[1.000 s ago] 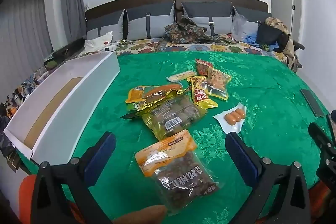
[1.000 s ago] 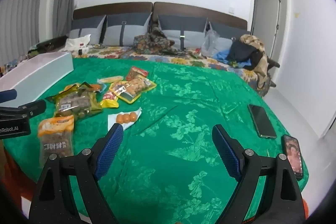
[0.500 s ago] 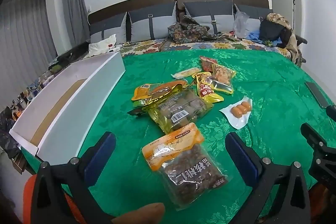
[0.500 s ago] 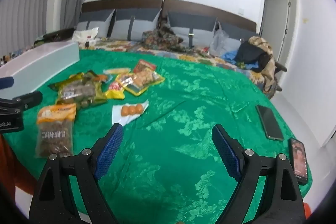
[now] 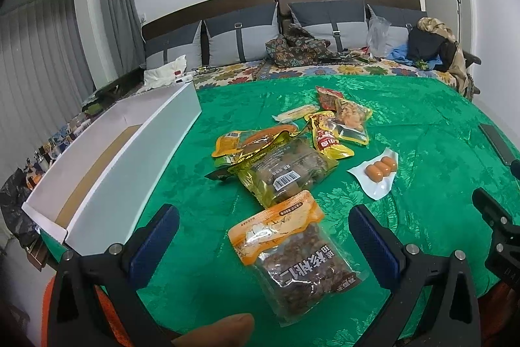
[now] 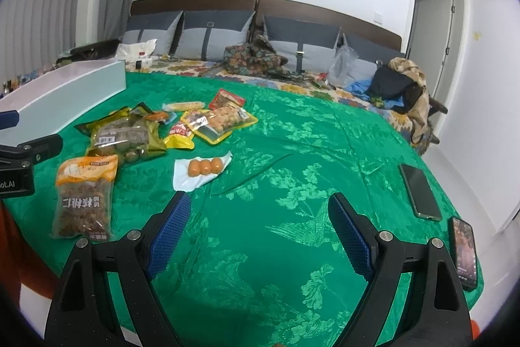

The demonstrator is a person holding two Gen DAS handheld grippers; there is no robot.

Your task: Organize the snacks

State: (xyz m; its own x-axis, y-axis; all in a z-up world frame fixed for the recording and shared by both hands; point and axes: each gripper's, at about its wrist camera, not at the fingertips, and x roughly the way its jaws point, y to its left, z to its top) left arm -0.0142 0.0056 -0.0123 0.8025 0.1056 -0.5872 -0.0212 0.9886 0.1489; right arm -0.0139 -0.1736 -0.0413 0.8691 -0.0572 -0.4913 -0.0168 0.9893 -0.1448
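- We see a green bed cover [image 5: 422, 126] carrying the snacks [image 5: 292, 152], beside a white box [image 5: 130, 158].
- Left gripper [image 5: 263, 236]: jaws open above the walnut bag [image 5: 292, 256].
- Right gripper [image 6: 256, 226]: jaws open, empty.

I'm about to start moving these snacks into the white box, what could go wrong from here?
The walnut bag lies near the bed's front edge; a clumsy grab by the open left gripper might push it off. The snack pile overlaps, so lifting one pack may drag others. Two phones lie near the right gripper.
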